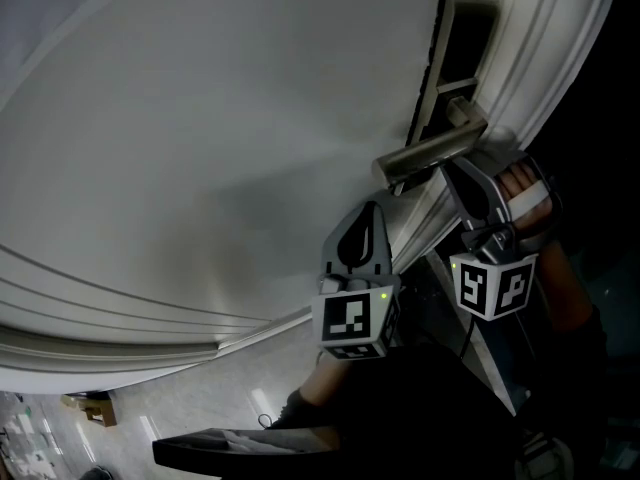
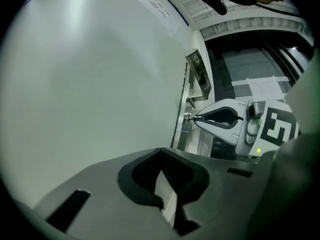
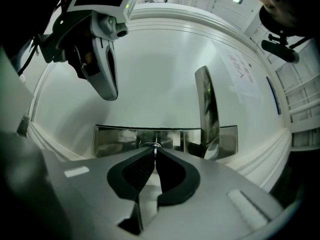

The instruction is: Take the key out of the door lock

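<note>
My right gripper (image 3: 155, 151) is shut on the small metal key (image 3: 156, 146), which sticks out of the shiny lock plate (image 3: 115, 139) on the white door (image 1: 200, 118). The lever handle (image 3: 207, 109) stands just right of the key. From the left gripper view, the right gripper (image 2: 194, 117) has its tips pinched at the door's edge plate (image 2: 199, 76). In the head view the right gripper (image 1: 452, 166) sits under the handle (image 1: 430, 153) and hides the key. My left gripper (image 1: 373, 208) hovers shut and empty close to the door face, left of the right one.
A paper notice (image 3: 240, 74) is stuck on the door above the handle. Raised mouldings (image 1: 150, 318) run along the door panel. Beyond the door edge lies a dark opening (image 2: 260, 69). Floor with small clutter (image 1: 95, 408) shows at the lower left.
</note>
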